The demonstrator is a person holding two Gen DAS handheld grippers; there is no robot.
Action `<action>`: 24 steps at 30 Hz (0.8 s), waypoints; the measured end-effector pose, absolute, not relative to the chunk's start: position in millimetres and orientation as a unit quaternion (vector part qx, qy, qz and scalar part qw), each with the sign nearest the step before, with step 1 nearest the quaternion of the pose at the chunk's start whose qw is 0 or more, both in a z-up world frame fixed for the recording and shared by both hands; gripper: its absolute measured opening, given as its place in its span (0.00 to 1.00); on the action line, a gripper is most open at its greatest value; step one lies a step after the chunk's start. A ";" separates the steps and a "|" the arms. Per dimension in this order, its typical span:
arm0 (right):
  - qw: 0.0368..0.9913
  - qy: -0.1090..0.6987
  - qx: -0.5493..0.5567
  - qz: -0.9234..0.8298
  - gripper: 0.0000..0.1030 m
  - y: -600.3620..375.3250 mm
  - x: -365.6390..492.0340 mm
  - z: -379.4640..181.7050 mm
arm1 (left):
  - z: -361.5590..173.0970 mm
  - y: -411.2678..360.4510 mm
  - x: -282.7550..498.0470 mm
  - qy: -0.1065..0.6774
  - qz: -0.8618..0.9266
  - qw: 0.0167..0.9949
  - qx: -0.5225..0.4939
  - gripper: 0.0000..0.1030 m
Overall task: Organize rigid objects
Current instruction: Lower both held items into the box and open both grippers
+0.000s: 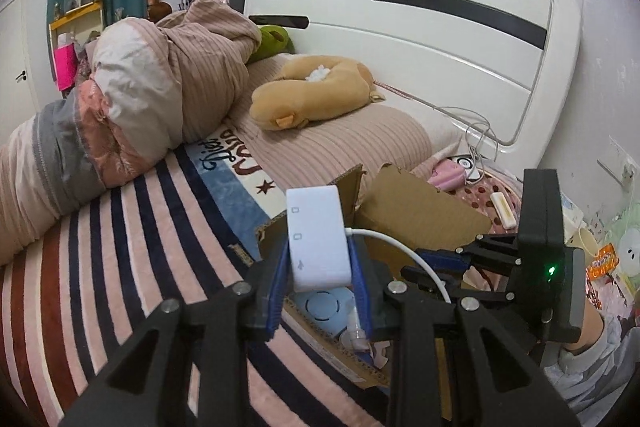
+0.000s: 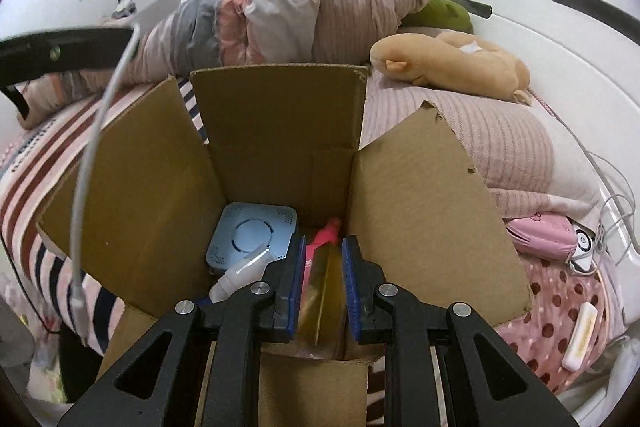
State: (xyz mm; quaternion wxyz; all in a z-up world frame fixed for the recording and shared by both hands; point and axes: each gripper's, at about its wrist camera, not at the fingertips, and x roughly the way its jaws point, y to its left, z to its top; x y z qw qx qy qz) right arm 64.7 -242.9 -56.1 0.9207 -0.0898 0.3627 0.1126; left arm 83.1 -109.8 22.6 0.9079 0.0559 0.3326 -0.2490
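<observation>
The left gripper point(image 1: 318, 279) tilts down above the cardboard box point(image 2: 276, 131), jaws clamping a white adapter point(image 1: 318, 241). The right gripper point(image 2: 322, 287) angles into the box, jaws gripping a yellow packet point(image 2: 322, 291).

The left tongs point(image 1: 318, 269) and their white adapter point(image 1: 318, 235) hide most of the box point(image 1: 420, 215) interior. Between the right tongs point(image 2: 323, 281), the yellow item point(image 2: 324, 295) is half covered; its kind is unclear. The cable point(image 2: 86, 187) blurs toward its upper end.
</observation>
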 end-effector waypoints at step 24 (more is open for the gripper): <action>0.927 0.345 -0.060 0.132 0.15 -263.4 53.7 -51.7 | -19.8 -159.1 108.7 0.405 -0.231 0.877 0.117 0.43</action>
